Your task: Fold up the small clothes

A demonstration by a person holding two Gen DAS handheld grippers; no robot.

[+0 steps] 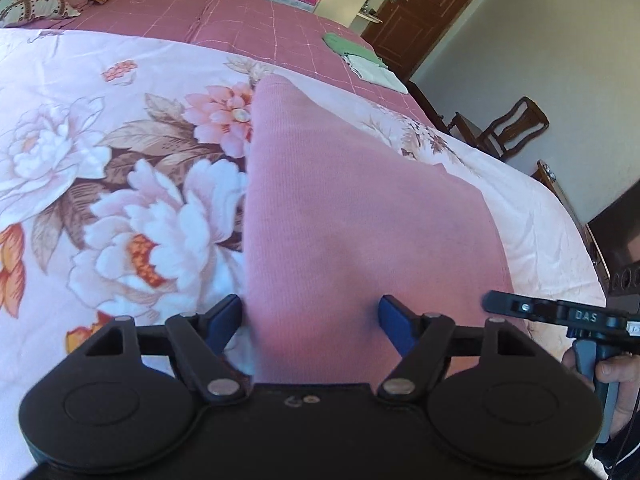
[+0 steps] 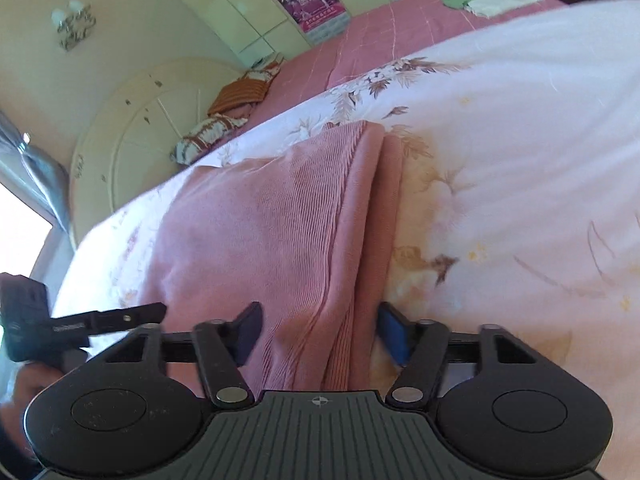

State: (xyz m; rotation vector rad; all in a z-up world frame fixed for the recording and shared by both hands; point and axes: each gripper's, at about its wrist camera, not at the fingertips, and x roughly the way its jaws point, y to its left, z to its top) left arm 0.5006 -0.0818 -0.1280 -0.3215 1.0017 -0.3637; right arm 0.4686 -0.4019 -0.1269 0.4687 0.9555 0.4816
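Where it lies on the floral quilt (image 1: 120, 184) covering the bed, the pink ribbed garment (image 1: 340, 208) is folded lengthwise, one layer overlapping another. Left claw (image 1: 312, 322): spread wide, blue pads flanking the cloth's near end, nothing pinched. Right claw (image 2: 318, 330): likewise wide open, straddling the folded edge (image 2: 360, 240). Green and white cloths (image 1: 360, 60) lie well apart.

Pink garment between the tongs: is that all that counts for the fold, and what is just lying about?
In the job:
pink garment
left tongs, open
right tongs, open

Lying about:
green cloth
white cloth
pillows
wooden chair
floral quilt underneath
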